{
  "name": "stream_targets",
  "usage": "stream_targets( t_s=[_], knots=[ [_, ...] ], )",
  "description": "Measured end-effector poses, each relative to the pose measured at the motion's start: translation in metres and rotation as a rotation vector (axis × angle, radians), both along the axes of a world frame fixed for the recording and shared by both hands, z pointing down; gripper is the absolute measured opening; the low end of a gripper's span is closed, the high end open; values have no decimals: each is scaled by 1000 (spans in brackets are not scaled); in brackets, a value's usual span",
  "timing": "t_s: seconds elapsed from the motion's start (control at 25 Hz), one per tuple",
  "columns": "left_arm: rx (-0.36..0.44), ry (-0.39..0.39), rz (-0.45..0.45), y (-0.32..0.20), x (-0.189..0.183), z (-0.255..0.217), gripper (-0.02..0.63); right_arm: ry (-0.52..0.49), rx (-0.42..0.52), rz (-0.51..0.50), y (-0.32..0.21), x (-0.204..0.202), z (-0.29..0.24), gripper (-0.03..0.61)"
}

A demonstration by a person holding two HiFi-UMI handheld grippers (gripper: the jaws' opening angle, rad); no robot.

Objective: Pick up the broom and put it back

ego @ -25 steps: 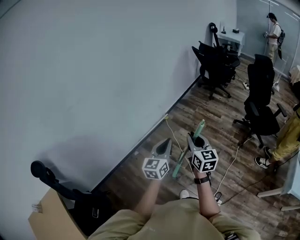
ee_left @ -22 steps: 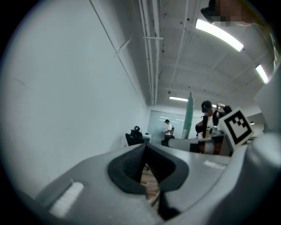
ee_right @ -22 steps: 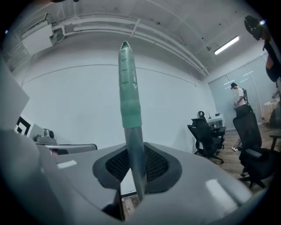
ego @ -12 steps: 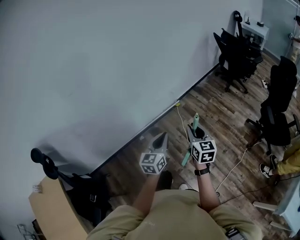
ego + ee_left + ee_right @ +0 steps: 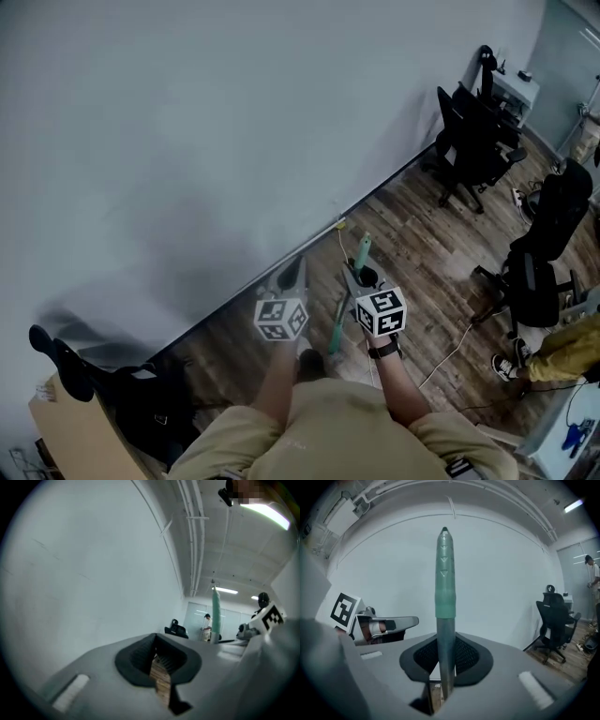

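Green-sleeved grey metal broom handle [image 5: 445, 597] upright in the right gripper [image 5: 444, 658].
Its jaws, just closing tighter, clamp the shaft, green end toward 12 o'clock. The left gripper [image 5: 158, 665], at its 9 o'clock, is pinched narrow and empty above the brown wood-plank floor [image 5: 422, 225].

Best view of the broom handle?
Right gripper view: broom handle stands upright, gripped in the right claw, whose jaws just closed further. Head view shows a short stretch; left gripper view, a thin green sliver.
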State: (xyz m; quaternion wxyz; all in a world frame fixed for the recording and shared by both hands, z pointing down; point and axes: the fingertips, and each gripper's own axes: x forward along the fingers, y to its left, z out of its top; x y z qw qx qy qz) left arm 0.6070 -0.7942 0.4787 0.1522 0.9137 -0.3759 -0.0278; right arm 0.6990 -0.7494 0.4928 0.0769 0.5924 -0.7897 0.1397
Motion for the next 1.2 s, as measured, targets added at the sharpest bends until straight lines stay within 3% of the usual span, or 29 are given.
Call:
stream_targets(
  t_s=[0.2,0.4,0.64,0.92,1.08,1.2],
  knots=[
    [-81,118,-54,-61,-24,12,2,68,-123,-91,-60,-29,46,57],
    [1,-34,-132,-110,-73,56,2,177,-208,-173,-115,-73,88,57],
    [-98,-9,-205,-139,-124,115,2,232,-257,-222,-172,-104,138,56],
    [-193,-21,-326,-169,-171,175,2,207,-327,-308,-223,-146,207,55],
    [-269,-42,-380,-182,-185,217,2,182,-379,-352,-244,-171,255,55],
    [-325,-80,-414,-181,-195,244,2,240,-453,-384,-240,-184,299,55]
  ],
)
